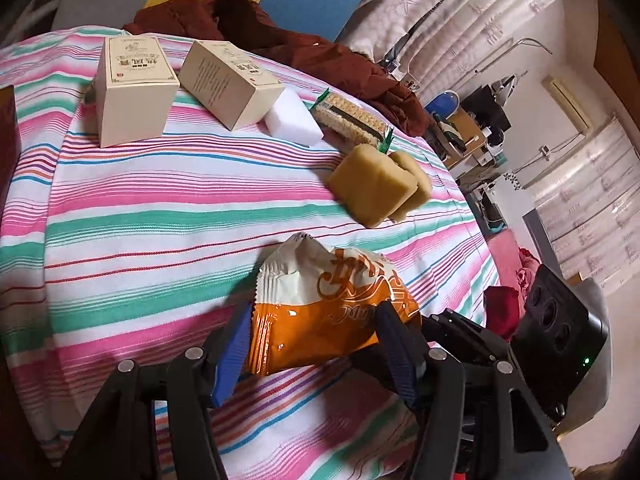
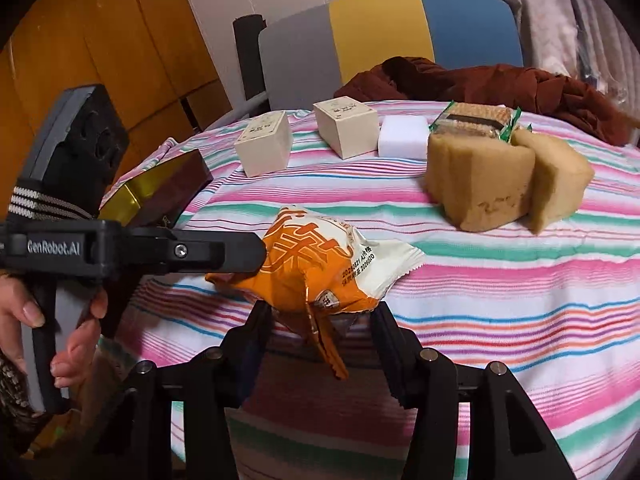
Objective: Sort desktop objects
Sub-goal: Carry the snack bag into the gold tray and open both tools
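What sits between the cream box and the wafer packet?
A white sponge block lies between the tilted cream box and the wafer packet; both wrist views show it.

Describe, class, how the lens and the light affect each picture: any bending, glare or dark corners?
Left wrist view: the striped tablecloth bulges like a dome, corners go black, and glare shines on the orange snack packet. Right wrist view: the same fisheye bending and dark corners, with a bright reflection on the glossy dark box.
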`<state>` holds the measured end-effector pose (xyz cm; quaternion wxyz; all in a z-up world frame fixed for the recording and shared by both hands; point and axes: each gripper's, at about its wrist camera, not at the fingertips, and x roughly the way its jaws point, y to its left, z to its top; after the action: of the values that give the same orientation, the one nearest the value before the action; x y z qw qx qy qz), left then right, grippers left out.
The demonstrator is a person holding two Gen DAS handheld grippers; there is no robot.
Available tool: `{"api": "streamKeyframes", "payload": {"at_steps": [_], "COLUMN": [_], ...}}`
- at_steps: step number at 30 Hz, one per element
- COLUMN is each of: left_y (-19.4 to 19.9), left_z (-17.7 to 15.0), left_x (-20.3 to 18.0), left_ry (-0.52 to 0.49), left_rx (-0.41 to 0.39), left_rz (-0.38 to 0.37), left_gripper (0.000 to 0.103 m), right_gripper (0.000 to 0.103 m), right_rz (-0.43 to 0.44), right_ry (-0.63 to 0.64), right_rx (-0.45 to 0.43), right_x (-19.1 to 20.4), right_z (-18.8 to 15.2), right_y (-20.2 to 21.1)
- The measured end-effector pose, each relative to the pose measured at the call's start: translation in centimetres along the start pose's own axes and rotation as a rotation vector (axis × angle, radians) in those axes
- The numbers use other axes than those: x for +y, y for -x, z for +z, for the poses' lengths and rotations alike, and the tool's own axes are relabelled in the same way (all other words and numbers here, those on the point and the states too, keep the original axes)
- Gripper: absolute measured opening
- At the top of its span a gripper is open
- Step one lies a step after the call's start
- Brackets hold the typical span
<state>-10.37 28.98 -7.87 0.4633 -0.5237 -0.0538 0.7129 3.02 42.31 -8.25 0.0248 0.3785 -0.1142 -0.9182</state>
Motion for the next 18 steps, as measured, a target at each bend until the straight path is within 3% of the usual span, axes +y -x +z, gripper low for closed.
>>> {"api": "streamKeyframes", "payload": {"at_steps": [4, 7, 18], "left_y": [0.1, 0.5, 3.1], "left_z": [-0.4, -0.7, -3.2], "left_x": [-0.6, -0.9, -2.3], "left_ry": [-0.038, -0.049, -0.102], "left_rx": [-0.017, -0.03, -0.093], "left_rz": [0.031, 0.042, 0.119], "left_gripper": [0.048, 0.039, 0.037], "right_gripper": [0.051, 0.051, 0.051], "right_rz": [-0.047, -0.034, 0.027], "right_ry": [0.06, 0.049, 0.049], "right_rx": [-0.013, -0.018, -0.026], "right_x": [0.2, -0.2, 1.0], "right_z": [0.1, 0.0, -1.0], "right_y": [-0.2, 0.0, 0.8]}}
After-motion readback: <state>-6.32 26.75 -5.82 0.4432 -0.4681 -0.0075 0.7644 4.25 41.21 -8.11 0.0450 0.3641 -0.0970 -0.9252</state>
